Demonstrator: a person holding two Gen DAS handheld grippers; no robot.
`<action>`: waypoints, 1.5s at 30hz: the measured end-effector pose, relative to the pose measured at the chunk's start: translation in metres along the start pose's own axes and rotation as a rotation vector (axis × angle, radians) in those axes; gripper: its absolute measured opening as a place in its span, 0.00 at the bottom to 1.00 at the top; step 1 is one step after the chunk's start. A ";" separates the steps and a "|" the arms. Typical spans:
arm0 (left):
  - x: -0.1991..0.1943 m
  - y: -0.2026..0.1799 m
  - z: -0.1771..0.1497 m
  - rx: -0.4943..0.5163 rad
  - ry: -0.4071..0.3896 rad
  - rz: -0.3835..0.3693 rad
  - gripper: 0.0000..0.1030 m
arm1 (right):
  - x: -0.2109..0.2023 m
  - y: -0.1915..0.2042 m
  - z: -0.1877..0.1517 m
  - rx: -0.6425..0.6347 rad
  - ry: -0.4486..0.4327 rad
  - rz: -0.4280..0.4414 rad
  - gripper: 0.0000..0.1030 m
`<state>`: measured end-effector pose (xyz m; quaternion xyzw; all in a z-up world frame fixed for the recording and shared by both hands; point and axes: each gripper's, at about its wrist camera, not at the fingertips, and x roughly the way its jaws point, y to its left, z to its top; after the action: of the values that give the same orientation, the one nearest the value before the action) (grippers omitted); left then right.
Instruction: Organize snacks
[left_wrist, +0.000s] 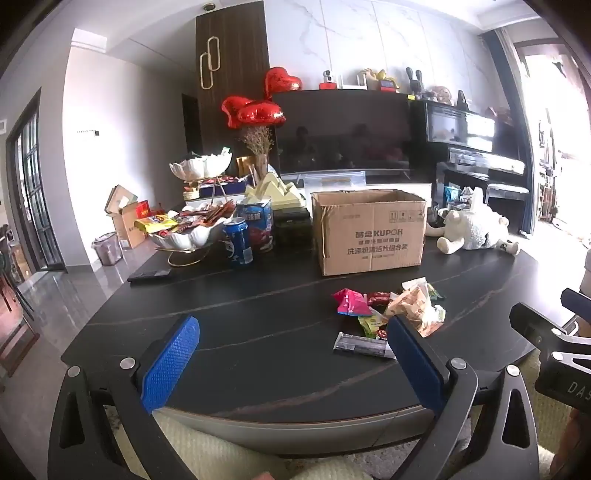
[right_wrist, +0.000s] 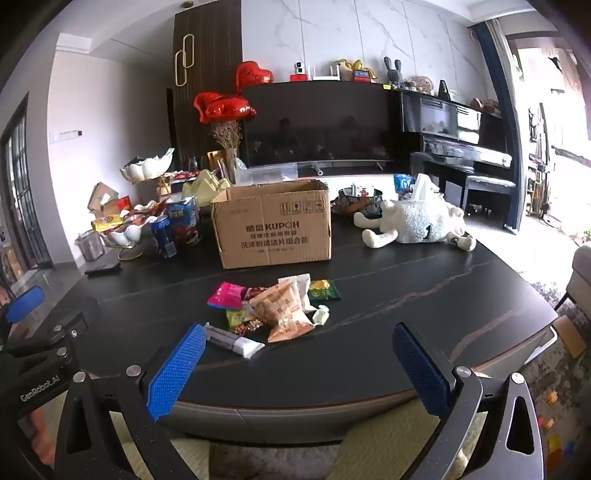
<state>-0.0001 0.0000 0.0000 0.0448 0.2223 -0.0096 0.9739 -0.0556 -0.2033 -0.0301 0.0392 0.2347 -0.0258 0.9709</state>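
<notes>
A home living room: a large television (right_wrist: 317, 123) at upper centre, an upright piano (right_wrist: 458, 136) at right, heart balloons (right_wrist: 221, 107) and a plush sheep (right_wrist: 417, 221).

Loose snacks (right_wrist: 275, 310) heaped on the dark worktop (right_wrist: 406, 295), in front of an open box (right_wrist: 275, 225).

The heap is small, flat packets overlapping: a pink pack (right_wrist: 225, 295) at the left, orange-and-white wrappers (right_wrist: 282, 314) in the middle, a green pack (right_wrist: 324, 290) at the right, a yellow-green one (right_wrist: 236, 318) low down. A dark bar (right_wrist: 232, 339) with a white end lies flat at the near edge. The cardboard box stands upright, flaps open, well apart from the heap.
</notes>
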 end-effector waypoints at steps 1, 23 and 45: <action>0.000 0.000 0.000 0.002 -0.001 0.000 1.00 | 0.000 0.000 0.000 0.001 0.000 0.000 0.99; -0.006 0.002 0.001 -0.011 -0.021 -0.020 1.00 | -0.005 0.000 0.002 -0.005 -0.016 -0.001 0.99; -0.008 0.000 0.002 -0.010 -0.026 -0.014 1.00 | -0.008 0.001 0.005 -0.005 -0.022 0.000 0.99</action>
<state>-0.0066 -0.0003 0.0051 0.0384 0.2100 -0.0160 0.9768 -0.0604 -0.2025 -0.0214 0.0366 0.2240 -0.0257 0.9736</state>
